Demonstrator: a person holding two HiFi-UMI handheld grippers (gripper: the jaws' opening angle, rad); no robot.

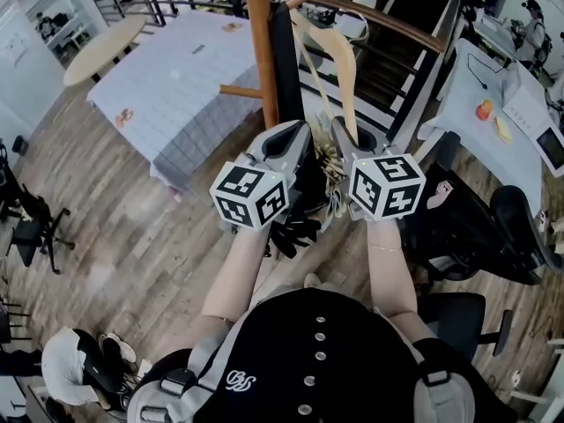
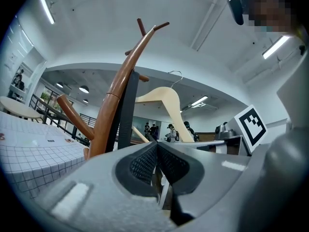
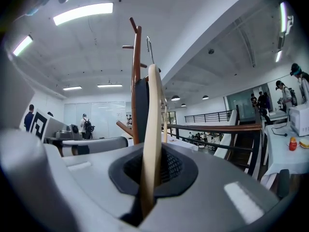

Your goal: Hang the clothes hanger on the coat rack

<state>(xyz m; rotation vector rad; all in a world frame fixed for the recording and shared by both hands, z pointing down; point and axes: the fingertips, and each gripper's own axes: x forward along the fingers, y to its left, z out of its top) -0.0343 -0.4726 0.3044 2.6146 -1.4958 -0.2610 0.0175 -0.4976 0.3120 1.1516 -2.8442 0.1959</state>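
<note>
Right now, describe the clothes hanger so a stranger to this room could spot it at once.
Find the tall brown wooden coat rack. Just right of its pole, the right gripper is clamped on the clothes hanger. It is pale, curved wood with a thin metal hook, unlike the dark strip beside it on the pole.

Our left forearm (image 1: 233, 280) and right forearm (image 1: 388, 271) stretched forward, near parallel. Our left gripper (image 1: 295, 139) close beside right gripper (image 1: 346, 135), not touching; both point about level. Left jaws pressed together, pads (image 2: 145, 166) meeting at tips, nothing between. Right jaws clamped on clothes hanger (image 3: 153, 129), edge-on between pads. Marker cubes (image 1: 249, 195) face up toward us.
</note>
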